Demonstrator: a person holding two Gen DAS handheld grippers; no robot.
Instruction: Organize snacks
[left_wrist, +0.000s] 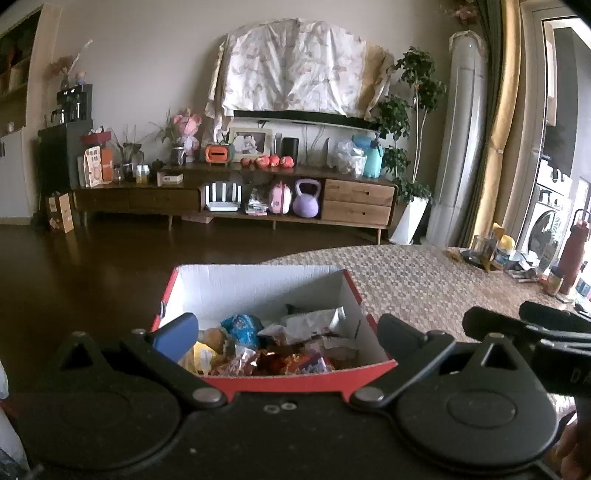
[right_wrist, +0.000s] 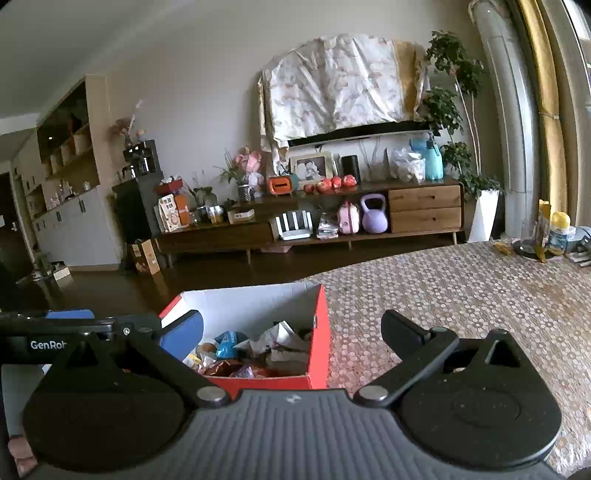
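Red box (left_wrist: 295, 382) with white inside sits on patterned mat (left_wrist: 424, 280), packed with snacks (left_wrist: 242, 328): blue packet, silver wrapper, orange and yellow bags. Print on packets too small to read, sorry.

Left gripper (left_wrist: 286, 328) jaws spread wide, nothing between them, hanging right over box. Right gripper (right_wrist: 291, 332) also wide open, empty, box sitting behind its left finger. Only readable text: "GenRob" on left gripper's side, rest cut off. TV stand (right_wrist: 424, 206) against far wall.

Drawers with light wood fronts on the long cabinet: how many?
2. The upper drawer and the lower drawer are stacked at the cabinet right end, beside the purple kettlebell.
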